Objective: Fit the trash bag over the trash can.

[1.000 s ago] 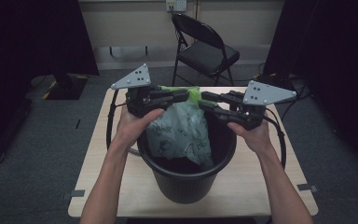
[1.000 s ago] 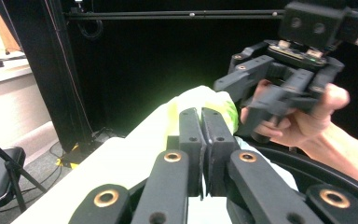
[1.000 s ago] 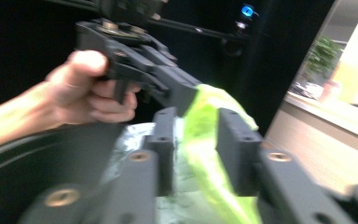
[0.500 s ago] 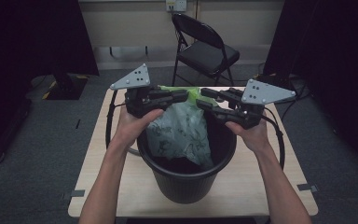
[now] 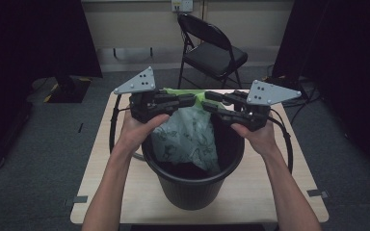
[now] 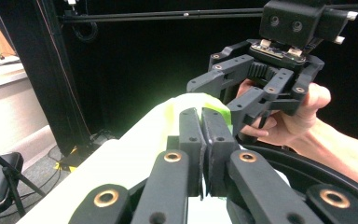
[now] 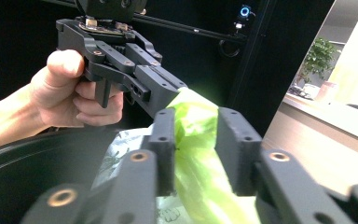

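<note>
Both grippers meet above the black bin: left gripper clamps the green bag; right gripper jaws straddle it, apart.

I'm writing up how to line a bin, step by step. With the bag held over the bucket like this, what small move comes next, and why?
Probably close the right gripper on the green bag. Its jaws stand apart around the bag's rim, while the left gripper is already shut on that rim. With both ends held above the black bucket, the mouth could then be pulled open.
</note>
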Motion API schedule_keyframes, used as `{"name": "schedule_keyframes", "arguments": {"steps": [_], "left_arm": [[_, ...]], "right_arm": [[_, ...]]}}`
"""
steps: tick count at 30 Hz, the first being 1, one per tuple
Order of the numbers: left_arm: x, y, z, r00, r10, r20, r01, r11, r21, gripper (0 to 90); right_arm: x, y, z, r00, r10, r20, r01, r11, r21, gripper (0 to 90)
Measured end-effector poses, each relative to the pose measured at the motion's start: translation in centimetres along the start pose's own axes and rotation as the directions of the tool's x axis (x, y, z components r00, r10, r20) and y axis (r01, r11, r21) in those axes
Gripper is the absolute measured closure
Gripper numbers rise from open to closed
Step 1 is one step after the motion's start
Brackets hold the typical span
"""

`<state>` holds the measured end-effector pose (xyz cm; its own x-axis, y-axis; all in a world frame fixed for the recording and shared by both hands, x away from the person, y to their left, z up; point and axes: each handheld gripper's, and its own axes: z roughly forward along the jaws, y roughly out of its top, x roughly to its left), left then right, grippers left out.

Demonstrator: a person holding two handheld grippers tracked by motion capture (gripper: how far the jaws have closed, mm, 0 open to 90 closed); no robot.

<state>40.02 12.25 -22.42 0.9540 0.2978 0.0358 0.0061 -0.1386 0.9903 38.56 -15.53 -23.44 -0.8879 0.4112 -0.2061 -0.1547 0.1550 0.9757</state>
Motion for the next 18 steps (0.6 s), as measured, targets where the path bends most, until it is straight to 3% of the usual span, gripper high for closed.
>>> {"name": "schedule_keyframes", "arguments": {"steps": [5, 8, 9, 11, 13, 14, 18], "left_arm": [[-0.08, 0.04, 0.01, 0.9999, 0.002, 0.012, -0.002, 0.9999, -0.011, 88.2], [-0.09, 0.05, -0.01, 0.9996, 0.000, 0.027, 0.000, 0.9999, -0.015, 88.2], [-0.12, 0.03, 0.00, 0.9998, 0.001, 0.022, 0.000, 0.9998, -0.020, 88.2], [-0.06, -0.02, -0.02, 0.9997, 0.000, 0.026, 0.001, 0.9996, -0.026, 88.2], [-0.03, -0.03, -0.02, 0.9996, 0.000, 0.030, 0.001, 0.9997, -0.025, 88.1], [-0.02, -0.01, -0.06, 0.9996, -0.002, 0.028, 0.003, 0.9995, -0.031, 86.4], [-0.12, 0.23, 0.05, 0.9998, -0.002, 0.020, 0.003, 0.9993, -0.037, 64.0]], "right_arm": [[0.04, 0.08, 0.30, 0.9998, -0.010, -0.015, 0.010, 1.000, 0.021, 65.2], [-0.11, 0.03, 0.34, 0.9997, 0.002, -0.026, -0.002, 1.000, 0.031, 77.7], [-0.15, -0.01, 0.34, 0.9995, 0.007, -0.030, -0.006, 0.999, 0.032, 78.1], [-0.28, -0.08, 0.35, 0.9990, 0.012, -0.043, -0.011, 0.999, 0.036, 88.8], [-0.24, -0.10, 0.36, 0.9989, 0.014, -0.046, -0.012, 0.999, 0.038, 90.0], [-0.23, -0.10, 0.37, 0.9989, 0.015, -0.043, -0.014, 0.999, 0.039, 90.0], [-0.02, 0.02, 0.50, 0.9991, 0.002, -0.042, 0.000, 0.999, 0.053, 90.0]]}}
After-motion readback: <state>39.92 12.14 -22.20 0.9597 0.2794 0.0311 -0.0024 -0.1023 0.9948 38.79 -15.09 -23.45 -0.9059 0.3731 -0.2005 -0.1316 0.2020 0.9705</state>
